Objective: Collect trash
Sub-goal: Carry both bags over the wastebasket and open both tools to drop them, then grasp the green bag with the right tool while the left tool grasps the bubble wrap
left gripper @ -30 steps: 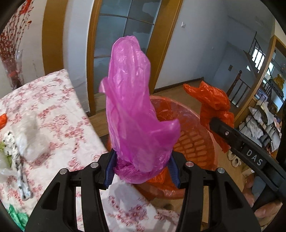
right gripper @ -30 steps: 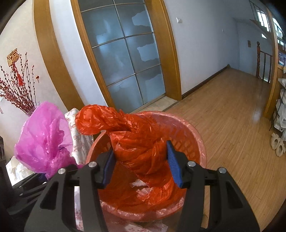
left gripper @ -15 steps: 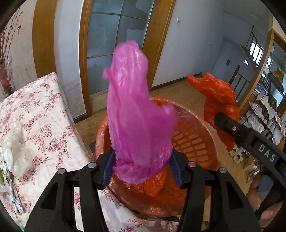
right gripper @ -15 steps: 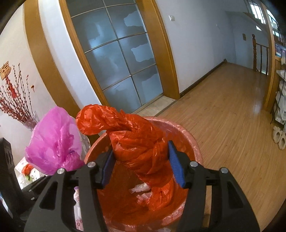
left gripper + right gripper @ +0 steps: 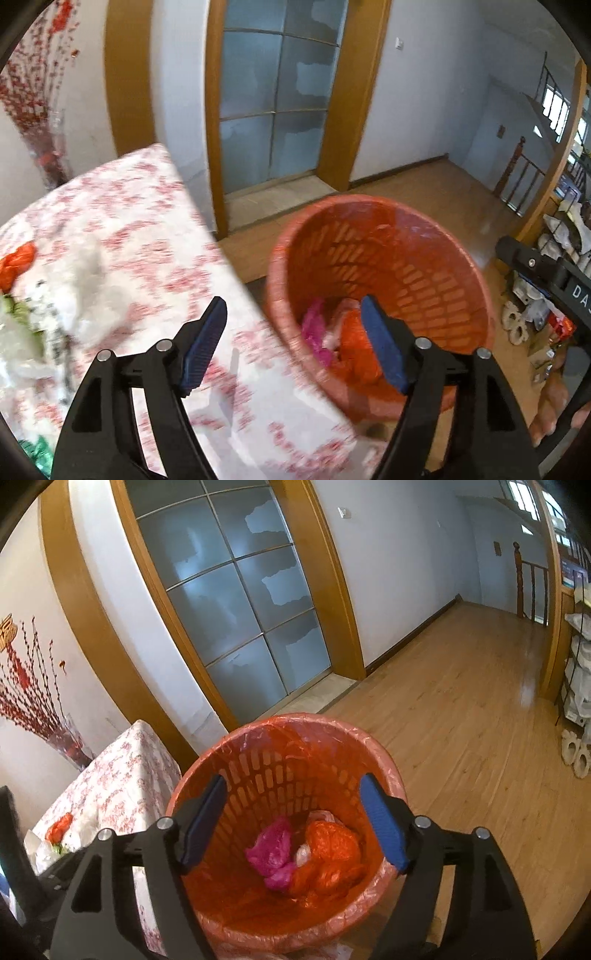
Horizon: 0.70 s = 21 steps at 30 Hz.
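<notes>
An orange slotted waste basket (image 5: 280, 738) with a plastic liner stands on the wood floor beside the table; it also shows in the left wrist view (image 5: 436, 258). A pink plastic bag (image 5: 273, 853) and an orange plastic bag (image 5: 332, 853) lie at its bottom, also seen in the left wrist view as pink bag (image 5: 314, 328) and orange bag (image 5: 354, 350). My right gripper (image 5: 293, 819) is open and empty above the basket. My left gripper (image 5: 295, 339) is open and empty over the table edge next to the basket.
A table with a floral cloth (image 5: 129, 206) holds more trash: an orange scrap (image 5: 16, 262), white plastic (image 5: 81, 273), green bits (image 5: 37, 454). A vase of red branches (image 5: 70, 742) stands at the table's far end. Glass door (image 5: 236, 602) behind; shoe rack (image 5: 580, 672) on the right.
Both grippers opened and let go of their bags; the pink and orange bags dropped into the basket. The left gripper swung left toward the table.
</notes>
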Each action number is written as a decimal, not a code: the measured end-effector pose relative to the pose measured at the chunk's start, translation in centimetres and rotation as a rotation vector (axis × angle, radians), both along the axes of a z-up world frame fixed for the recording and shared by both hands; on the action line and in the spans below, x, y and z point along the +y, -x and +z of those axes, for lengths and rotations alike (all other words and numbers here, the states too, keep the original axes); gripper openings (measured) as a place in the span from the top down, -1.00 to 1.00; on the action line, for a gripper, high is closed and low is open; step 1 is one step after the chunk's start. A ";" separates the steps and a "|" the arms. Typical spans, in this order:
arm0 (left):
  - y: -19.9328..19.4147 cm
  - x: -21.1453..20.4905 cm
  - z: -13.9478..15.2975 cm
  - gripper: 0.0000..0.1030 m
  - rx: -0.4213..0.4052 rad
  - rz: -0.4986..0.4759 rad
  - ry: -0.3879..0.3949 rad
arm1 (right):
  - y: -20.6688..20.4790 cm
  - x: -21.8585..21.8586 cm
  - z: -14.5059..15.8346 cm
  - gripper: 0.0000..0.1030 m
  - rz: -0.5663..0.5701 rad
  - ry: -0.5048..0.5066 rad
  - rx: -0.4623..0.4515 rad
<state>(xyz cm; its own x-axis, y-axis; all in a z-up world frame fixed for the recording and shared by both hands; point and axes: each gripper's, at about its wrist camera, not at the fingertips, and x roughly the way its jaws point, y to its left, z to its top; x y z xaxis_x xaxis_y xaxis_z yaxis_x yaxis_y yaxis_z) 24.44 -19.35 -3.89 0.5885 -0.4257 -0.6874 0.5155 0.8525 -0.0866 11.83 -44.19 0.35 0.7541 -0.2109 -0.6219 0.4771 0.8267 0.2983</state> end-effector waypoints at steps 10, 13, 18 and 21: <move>2.2 6.9 2.0 -0.47 -0.057 0.119 -0.021 | 0.8 5.2 0.7 -0.42 0.103 0.036 0.019; 2.7 9.6 2.6 -0.47 -0.062 0.168 -0.007 | 1.0 7.6 0.9 -0.42 0.150 0.044 0.021; 3.6 14.7 3.3 -0.62 -0.085 0.268 0.015 | 0.7 12.2 1.0 -0.42 0.253 0.060 0.033; 4.3 18.3 3.6 -0.64 -0.096 0.339 0.018 | 0.3 16.1 0.9 -0.42 0.342 0.083 0.043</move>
